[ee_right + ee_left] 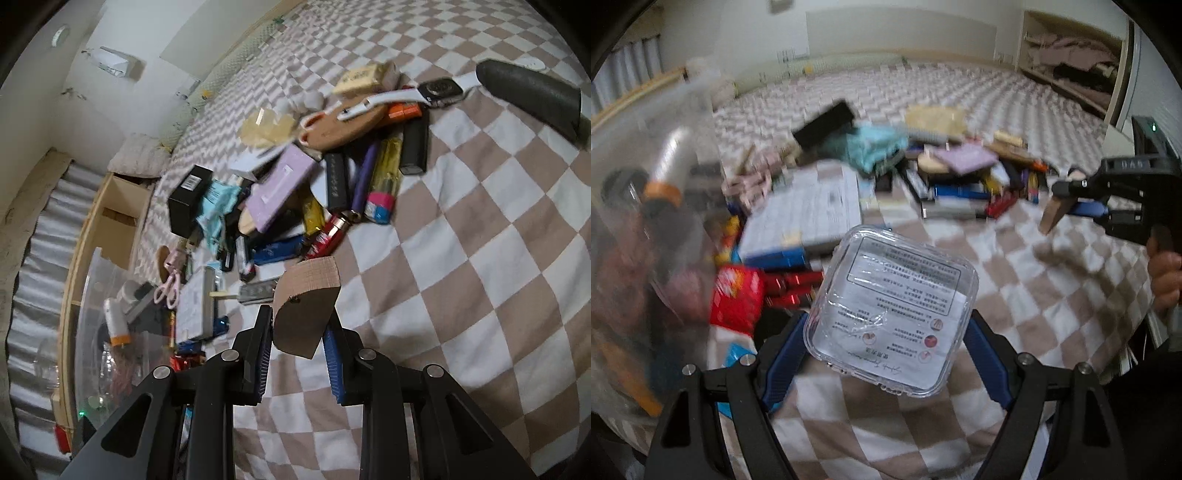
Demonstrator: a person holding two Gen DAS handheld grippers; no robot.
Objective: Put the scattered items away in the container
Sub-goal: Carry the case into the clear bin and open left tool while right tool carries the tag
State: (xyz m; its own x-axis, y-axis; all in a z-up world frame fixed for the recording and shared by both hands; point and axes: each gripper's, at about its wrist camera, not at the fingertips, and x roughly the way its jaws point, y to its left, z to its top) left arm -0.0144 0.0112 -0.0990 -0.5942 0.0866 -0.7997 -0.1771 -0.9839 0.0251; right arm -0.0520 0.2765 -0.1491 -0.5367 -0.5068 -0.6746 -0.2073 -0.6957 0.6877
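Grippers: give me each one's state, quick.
Left gripper: closed on the clear plastic box.
Right gripper: closed on a tan wooden piece.

scissors point(170, 291): 1 | smartwatch point(439, 90): 1 | clear plastic case point(892, 314): 1 | black box point(188, 199): 1

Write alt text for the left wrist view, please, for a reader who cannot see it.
The left gripper holds a clear square plastic case above a checkered blanket. Behind lies a pile of scattered items; a clear container stands left.
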